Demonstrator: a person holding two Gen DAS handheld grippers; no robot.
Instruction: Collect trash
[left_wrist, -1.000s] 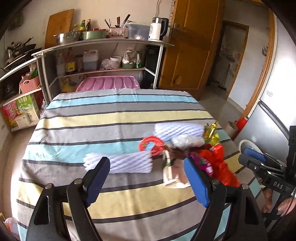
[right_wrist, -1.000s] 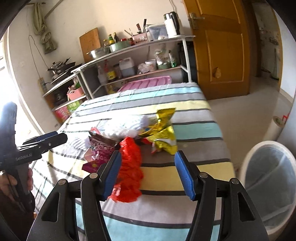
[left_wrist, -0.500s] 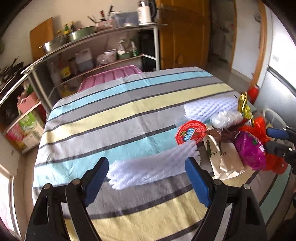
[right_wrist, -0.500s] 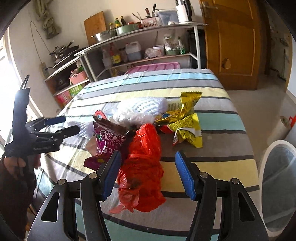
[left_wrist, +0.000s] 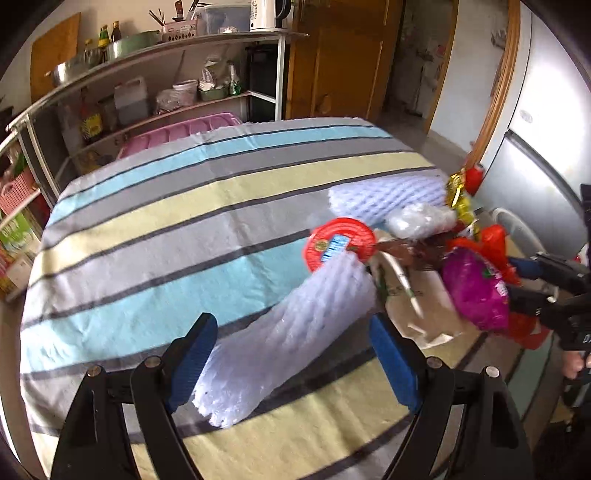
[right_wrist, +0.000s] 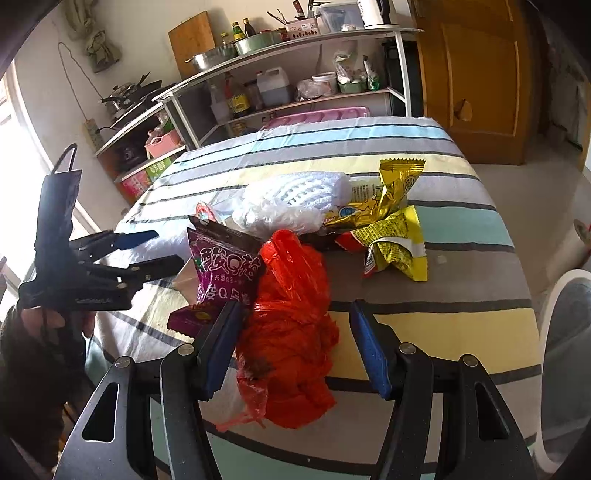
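Left gripper open around white foam net, pads not touching. Right gripper open over red plastic bag. Both trash pieces on striped tablecloth, bag beside purple snack pouch.

I read "酸Q糖" in big white characters on the purple snack pouch, lying at nine o'clock of the red plastic bag; other print is too small.
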